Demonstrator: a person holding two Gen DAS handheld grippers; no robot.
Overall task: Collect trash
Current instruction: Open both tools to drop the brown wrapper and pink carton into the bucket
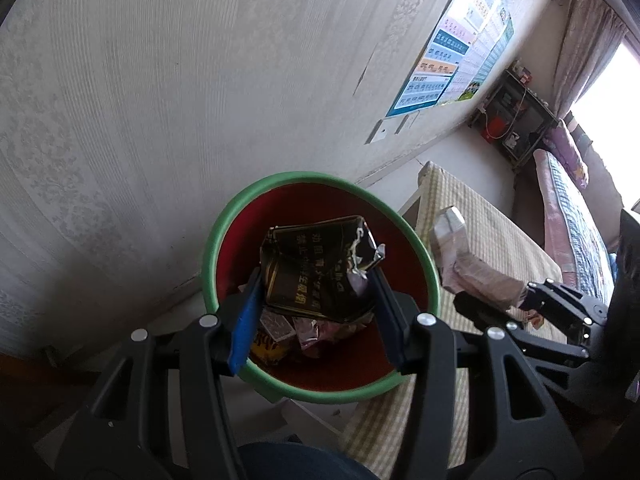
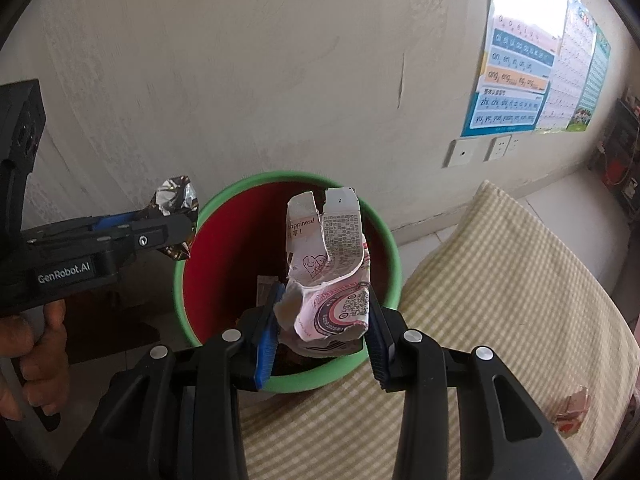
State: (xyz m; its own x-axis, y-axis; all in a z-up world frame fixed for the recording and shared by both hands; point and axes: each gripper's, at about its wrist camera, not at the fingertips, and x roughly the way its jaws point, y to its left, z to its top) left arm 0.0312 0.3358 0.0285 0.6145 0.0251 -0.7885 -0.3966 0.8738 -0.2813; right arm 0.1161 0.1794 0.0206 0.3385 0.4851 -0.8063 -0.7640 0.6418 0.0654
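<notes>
A red trash bin with a green rim (image 1: 212,240) stands by the wall and holds several wrappers (image 1: 280,332). My left gripper (image 1: 316,280) is shut on a crumpled black packet with gold print (image 1: 316,268) and holds it over the bin. In the right wrist view my right gripper (image 2: 324,304) is shut on a crushed white and pink carton (image 2: 332,264) above the same bin (image 2: 384,236). The left gripper (image 2: 176,232) shows there at the left with the packet's foil inside (image 2: 174,196) showing. The right gripper and its carton (image 1: 472,272) show at the right of the left wrist view.
A yellow checked cloth surface (image 2: 500,280) lies beside the bin, with a small red and white wrapper (image 2: 572,408) on it. Posters (image 2: 516,84) and wall sockets (image 2: 480,150) are on the wall. A dark shelf (image 1: 516,120) and a bed (image 1: 568,216) stand farther back.
</notes>
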